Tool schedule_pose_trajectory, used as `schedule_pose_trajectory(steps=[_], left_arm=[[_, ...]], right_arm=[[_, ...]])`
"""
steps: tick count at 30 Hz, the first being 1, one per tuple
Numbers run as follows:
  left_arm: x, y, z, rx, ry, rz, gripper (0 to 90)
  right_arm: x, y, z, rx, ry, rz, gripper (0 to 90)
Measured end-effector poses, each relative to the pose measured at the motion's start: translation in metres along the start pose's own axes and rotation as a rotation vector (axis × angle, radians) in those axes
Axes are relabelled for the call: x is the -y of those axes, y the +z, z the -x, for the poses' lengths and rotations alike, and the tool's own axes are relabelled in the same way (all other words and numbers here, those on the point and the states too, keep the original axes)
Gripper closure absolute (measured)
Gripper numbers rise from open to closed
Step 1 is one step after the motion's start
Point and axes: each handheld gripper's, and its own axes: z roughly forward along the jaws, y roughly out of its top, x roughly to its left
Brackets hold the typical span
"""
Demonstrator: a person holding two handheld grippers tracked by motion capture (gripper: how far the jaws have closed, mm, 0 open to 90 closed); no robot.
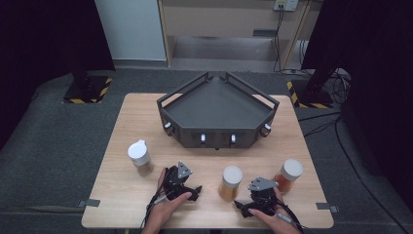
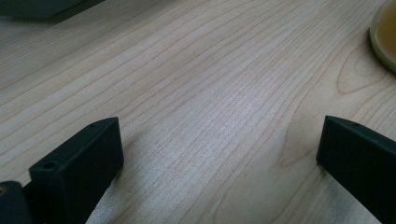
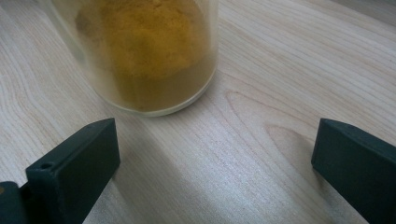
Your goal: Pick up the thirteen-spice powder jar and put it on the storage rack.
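1. Right now the right gripper (image 3: 215, 154) has its jaws spread wide and empty, low on the table (image 1: 122, 141), just short of the yellow spice jar (image 3: 144, 51).
2. Pushing in off-centre risks one jaw clipping the jar and tipping it.
3. Meanwhile the left gripper (image 1: 187, 190), on the jar's other side, is also wide and empty; a stray swing could nudge it.

Pale wood-grain counter (image 1: 122, 146); dark grey tray (image 1: 217, 105); near it, white-lidded jars: yellow-orange powder jar (image 1: 230, 183), reddish jar (image 1: 288, 175), brown jar (image 1: 140, 157).
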Motion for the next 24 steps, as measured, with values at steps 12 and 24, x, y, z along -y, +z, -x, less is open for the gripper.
schedule_pose_trajectory(steps=[12,24], left_arm=[[-0.0002,0.0000,0.0000,0.000,-0.002,0.000,0.0],[-0.0046,-0.0059,-0.0012,0.001,0.002,0.006,0.9]], right_arm=[[0.0001,-0.0001,-0.0011,0.004,0.006,0.000,1.1],[0.0001,-0.0001,-0.0010,0.004,0.004,0.000,1.1]])
